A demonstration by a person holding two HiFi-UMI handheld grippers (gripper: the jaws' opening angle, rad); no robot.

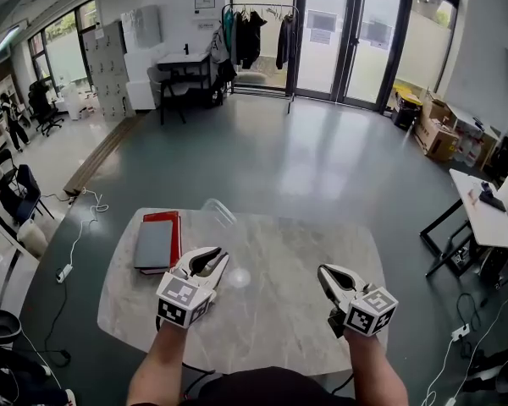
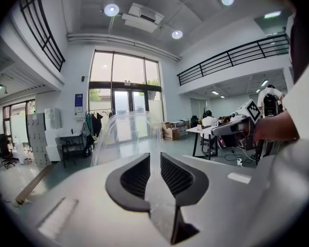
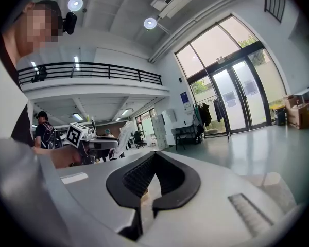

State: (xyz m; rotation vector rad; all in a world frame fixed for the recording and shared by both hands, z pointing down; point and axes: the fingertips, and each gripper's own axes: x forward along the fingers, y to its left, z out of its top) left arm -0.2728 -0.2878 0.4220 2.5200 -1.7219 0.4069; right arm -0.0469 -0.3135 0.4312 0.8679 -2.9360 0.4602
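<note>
At the far left of the bench lies a red book with a grey folder on it, untouched. Just right of them our left claw pinches the lower edge of a clear plastic piece, which stands up toward the far edge — we judge it already picked up. Our right claw, well apart, is pressed together on nothing. We have room between the claws — the bench's near and right edges lie close to the right one.
</note>
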